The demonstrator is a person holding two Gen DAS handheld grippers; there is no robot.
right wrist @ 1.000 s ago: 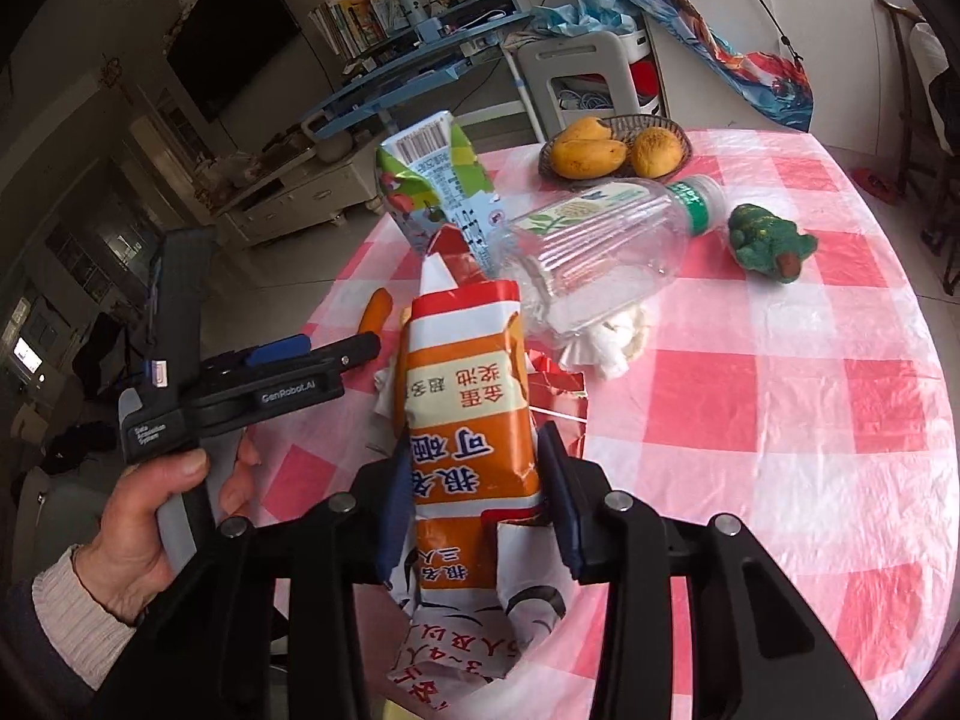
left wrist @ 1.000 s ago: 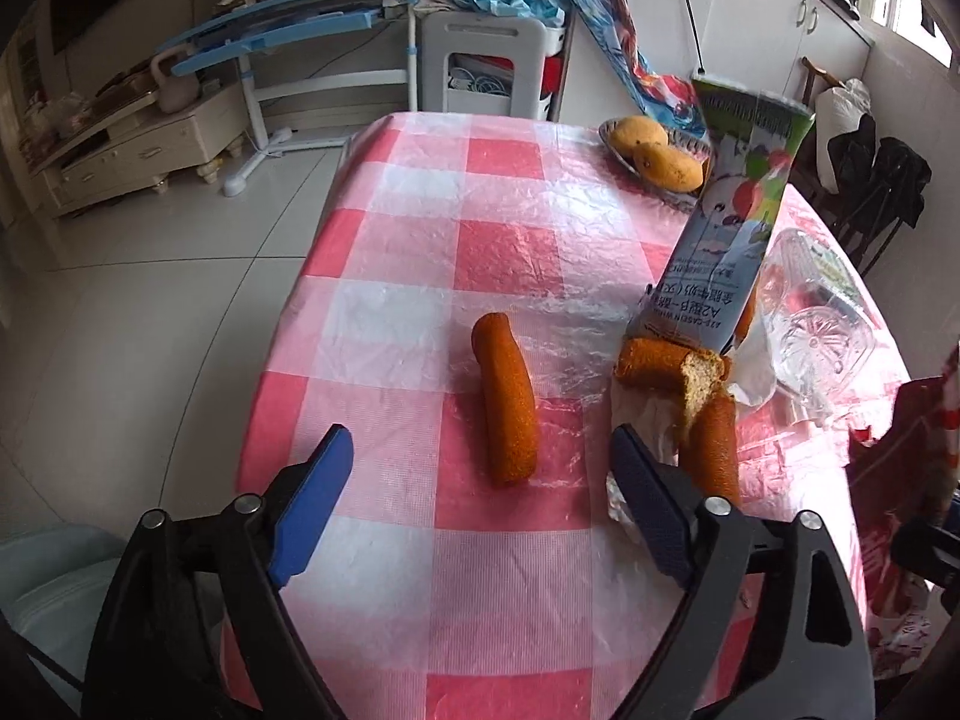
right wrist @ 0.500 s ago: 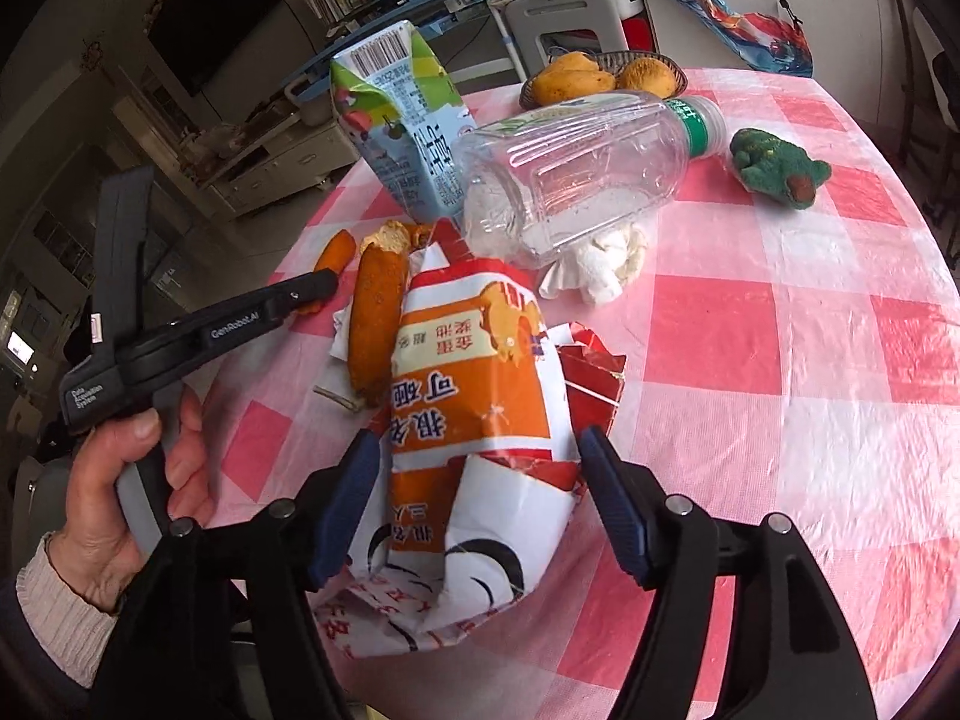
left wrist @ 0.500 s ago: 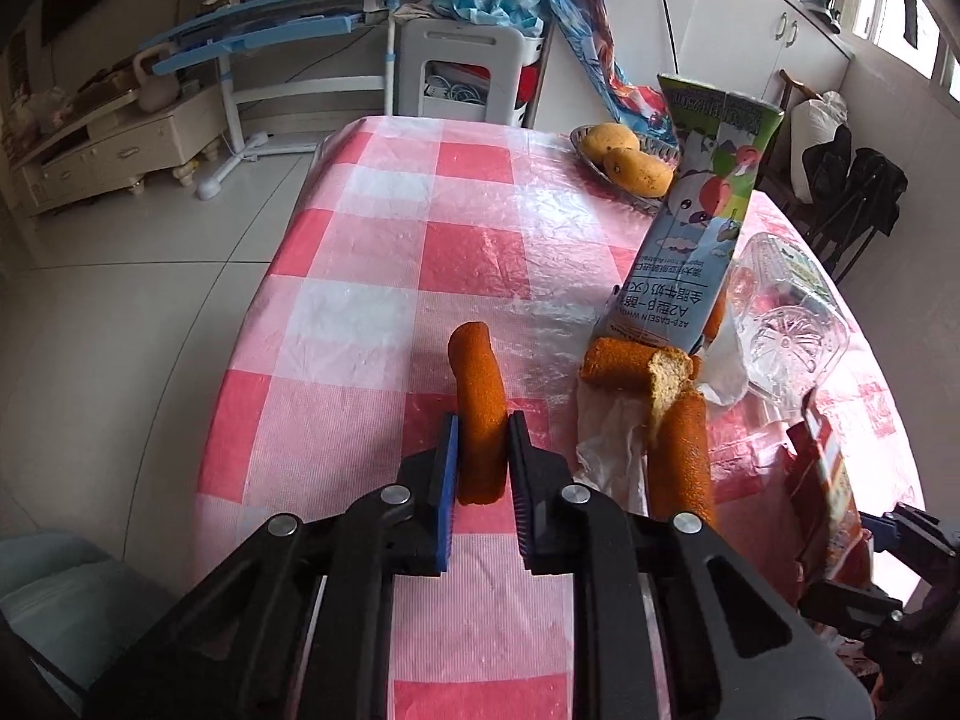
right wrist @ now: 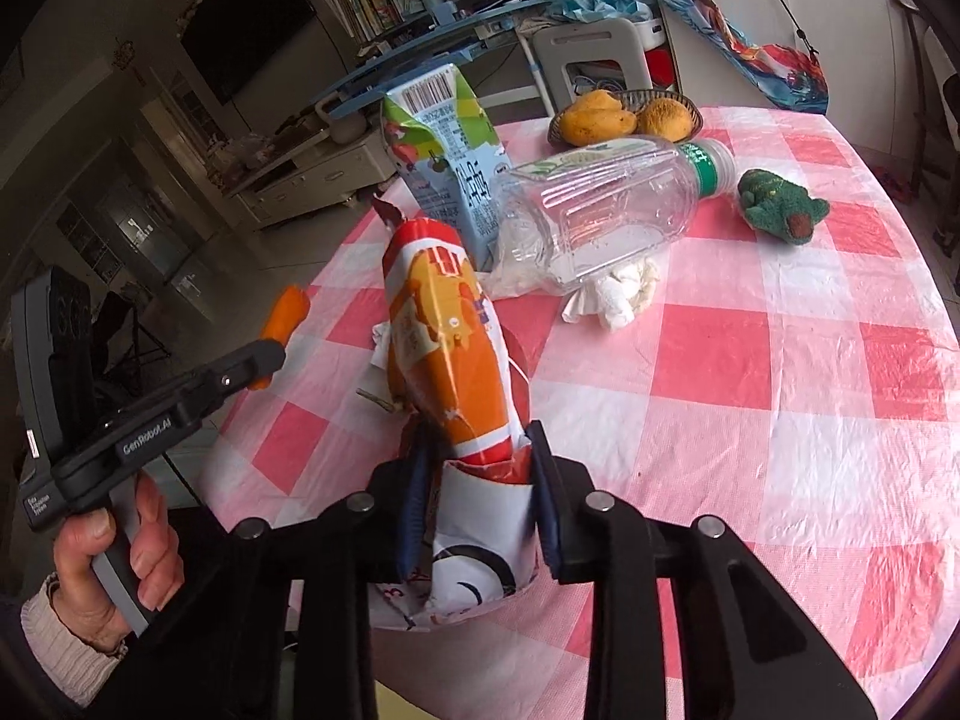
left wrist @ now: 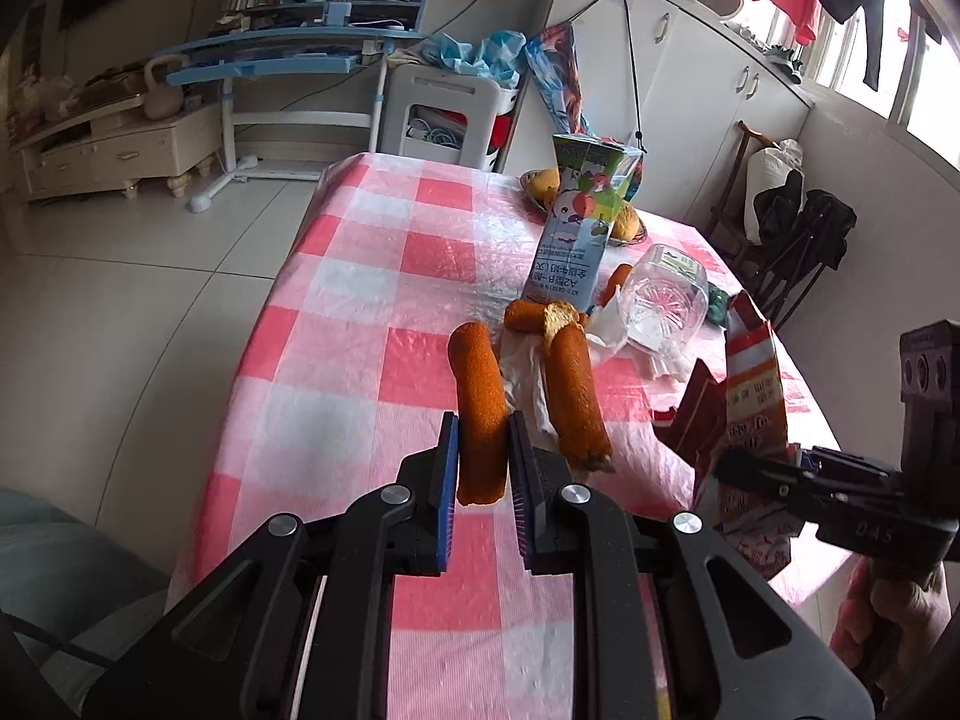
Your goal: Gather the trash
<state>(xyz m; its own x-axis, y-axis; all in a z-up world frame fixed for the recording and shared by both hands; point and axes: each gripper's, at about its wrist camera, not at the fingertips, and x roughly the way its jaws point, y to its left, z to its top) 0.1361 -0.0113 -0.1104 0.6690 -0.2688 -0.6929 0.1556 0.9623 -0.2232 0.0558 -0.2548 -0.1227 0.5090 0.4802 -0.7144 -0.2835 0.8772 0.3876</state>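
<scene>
Over the near edge of the pink-checked tabletop [left wrist: 336, 360], both hands are carrying trash clear of the cloth. The left gripper [left wrist: 483, 468] is clamping the lower end of an orange bread stick [left wrist: 477, 396], its blue-padded fingers [left wrist: 447, 480] standing narrow and pressing on both sides, so the stick is jutting forward and up past the tips; holding it by one end probably keeps the crumbly length from snapping. The right gripper [right wrist: 477, 504] is closing its jaws on a crumpled orange-and-white snack bag [right wrist: 450, 348], which is sitting between the fingers with its body standing up and away from them, apparently squeezed to make it smaller and firmer to carry. A hand [right wrist: 114, 546] is gripping the left tool's handle at the lower left of the right wrist view. Remaining on the cloth are two more bread pieces [left wrist: 573, 390] lying on white wrapping, an upright milk carton [right wrist: 447, 162], an empty clear plastic bottle [right wrist: 600, 210] lying on its side against the carton, a wad of tissue [right wrist: 618, 294] just in front of the bottle, a green plush toy [right wrist: 780, 210] and a dish of mangoes [right wrist: 624, 117]. No bin is showing in either view, so where the load is going cannot be told; the carton and bottle are crowding the far pieces.
</scene>
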